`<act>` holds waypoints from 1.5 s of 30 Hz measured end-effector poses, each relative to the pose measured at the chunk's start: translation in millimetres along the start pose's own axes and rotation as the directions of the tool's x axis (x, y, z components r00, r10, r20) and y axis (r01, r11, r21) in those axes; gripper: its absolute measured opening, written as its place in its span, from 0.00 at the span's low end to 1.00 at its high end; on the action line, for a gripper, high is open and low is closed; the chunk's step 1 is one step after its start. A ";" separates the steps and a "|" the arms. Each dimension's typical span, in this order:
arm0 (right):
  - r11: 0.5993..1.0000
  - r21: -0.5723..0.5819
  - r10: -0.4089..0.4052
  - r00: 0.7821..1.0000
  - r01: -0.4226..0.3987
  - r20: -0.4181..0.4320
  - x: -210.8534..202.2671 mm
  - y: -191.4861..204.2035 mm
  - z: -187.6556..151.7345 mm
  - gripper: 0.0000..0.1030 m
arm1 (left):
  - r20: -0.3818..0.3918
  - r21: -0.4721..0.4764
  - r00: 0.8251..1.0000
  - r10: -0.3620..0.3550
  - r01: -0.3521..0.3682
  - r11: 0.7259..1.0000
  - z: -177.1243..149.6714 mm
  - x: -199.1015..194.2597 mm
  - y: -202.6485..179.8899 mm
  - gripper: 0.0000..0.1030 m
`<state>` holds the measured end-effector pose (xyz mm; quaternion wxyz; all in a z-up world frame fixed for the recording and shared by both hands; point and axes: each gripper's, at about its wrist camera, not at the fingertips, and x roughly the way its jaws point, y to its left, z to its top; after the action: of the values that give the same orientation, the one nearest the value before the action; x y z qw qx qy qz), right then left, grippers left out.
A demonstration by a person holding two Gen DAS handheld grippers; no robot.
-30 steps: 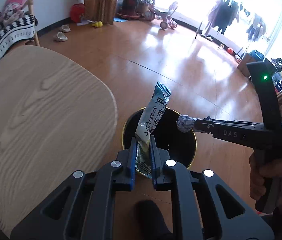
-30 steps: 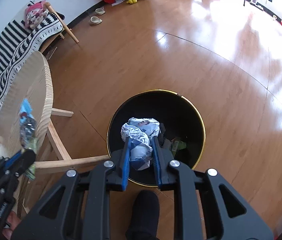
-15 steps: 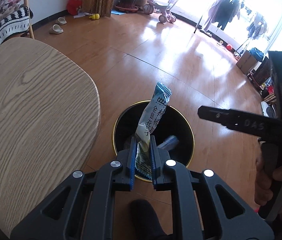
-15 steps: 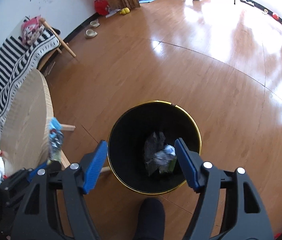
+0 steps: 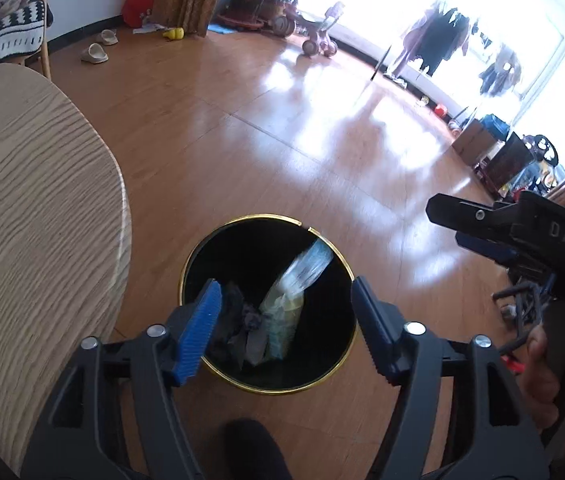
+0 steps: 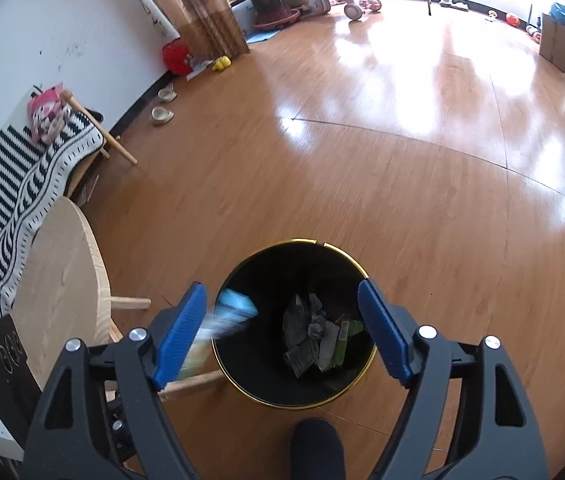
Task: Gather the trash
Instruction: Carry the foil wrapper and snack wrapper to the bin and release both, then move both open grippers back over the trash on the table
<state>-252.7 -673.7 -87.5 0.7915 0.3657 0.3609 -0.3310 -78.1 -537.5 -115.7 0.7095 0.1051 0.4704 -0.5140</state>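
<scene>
Over bin (image 5: 324, 382), left hand-held gripper (image 5: 284, 320) open, empty

- Strong daylight pours in from the windows (image 5: 482, 20) at the far side, blowing them out to white.
- Glare patches spread across the glossy floor (image 5: 322, 128).
- The snack wrapper (image 5: 302, 276) is motion-blurred.
- Fisheye bending curves the edges; corners go black.

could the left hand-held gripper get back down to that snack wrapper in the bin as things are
Probably yes. The left hand-held gripper hangs open right above the black bin, whose mouth is uncovered, and the snack wrapper is blurred, dropping in just below. Only the depth of the bin might hinder it.
</scene>
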 end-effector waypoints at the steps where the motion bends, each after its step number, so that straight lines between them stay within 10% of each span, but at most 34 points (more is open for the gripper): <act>1: 1.000 0.001 0.004 1.000 -0.004 0.002 -0.2 0.7 0.8 0.74 | -0.003 0.007 1.000 0.008 -0.008 1.000 0.5 -1.4 -1.5 0.65; 12: 0.992 -0.104 0.072 0.996 -0.066 0.055 -22.1 64.6 -3.2 0.79 | 0.097 0.019 0.992 0.081 -0.083 0.996 -2.9 -90.3 12.1 0.89; 21: 0.910 -0.368 0.212 0.977 -0.192 0.014 -34.6 223.8 -47.1 0.82 | 0.167 -0.147 0.919 0.358 -0.336 0.930 -32.7 -219.7 115.6 0.92; 35: 0.568 -0.735 0.297 0.925 -0.370 -0.236 -23.3 456.2 -195.2 0.82 | 0.082 -0.387 0.762 0.642 -0.569 0.725 -157.4 -375.2 288.0 0.92; 39: 0.456 -0.807 0.246 0.925 -0.375 -0.290 -3.0 484.4 -240.0 0.82 | 0.045 -0.437 0.752 0.658 -0.578 0.689 -188.8 -395.7 320.2 0.92; 45: 0.390 -0.835 0.186 0.921 -0.388 -0.341 23.4 513.3 -278.8 0.82 | 0.036 -0.463 0.751 0.660 -0.572 0.677 -210.0 -409.1 329.1 0.92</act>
<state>72.1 -188.2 -63.7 0.8699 -0.0179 0.4851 0.0877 65.2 1.3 -20.8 0.8898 0.0494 0.4327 -0.1363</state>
